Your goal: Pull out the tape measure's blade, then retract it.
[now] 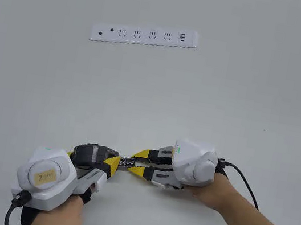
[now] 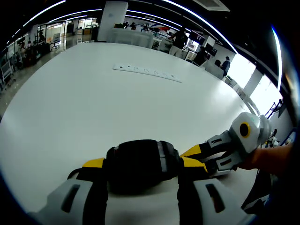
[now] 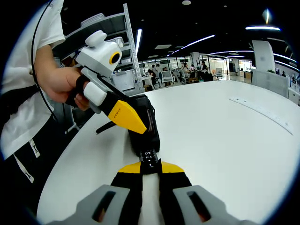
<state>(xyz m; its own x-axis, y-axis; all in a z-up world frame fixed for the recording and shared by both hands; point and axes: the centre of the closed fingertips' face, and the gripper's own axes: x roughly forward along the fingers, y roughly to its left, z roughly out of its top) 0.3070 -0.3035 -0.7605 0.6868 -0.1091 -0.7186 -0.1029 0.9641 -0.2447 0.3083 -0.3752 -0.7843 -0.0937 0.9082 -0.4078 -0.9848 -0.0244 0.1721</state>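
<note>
A black tape measure (image 1: 92,155) rests on the white table, clamped between the yellow-tipped fingers of my left gripper (image 1: 95,164). Seen from the left gripper view, its dark case (image 2: 140,165) sits squeezed between both jaws. A short length of blade (image 1: 126,163) with printed marks sticks out to the right. My right gripper (image 1: 139,162) is shut on the blade's end; in the right gripper view the blade (image 3: 147,158) runs from the case (image 3: 144,123) into my closed right gripper (image 3: 149,169).
A white power strip (image 1: 145,35) lies flat at the far side of the table, also visible as a power strip (image 2: 146,72) in the left gripper view. A black cable (image 1: 243,181) trails from the right gripper. Shelving and a person's body stand beyond the table edge.
</note>
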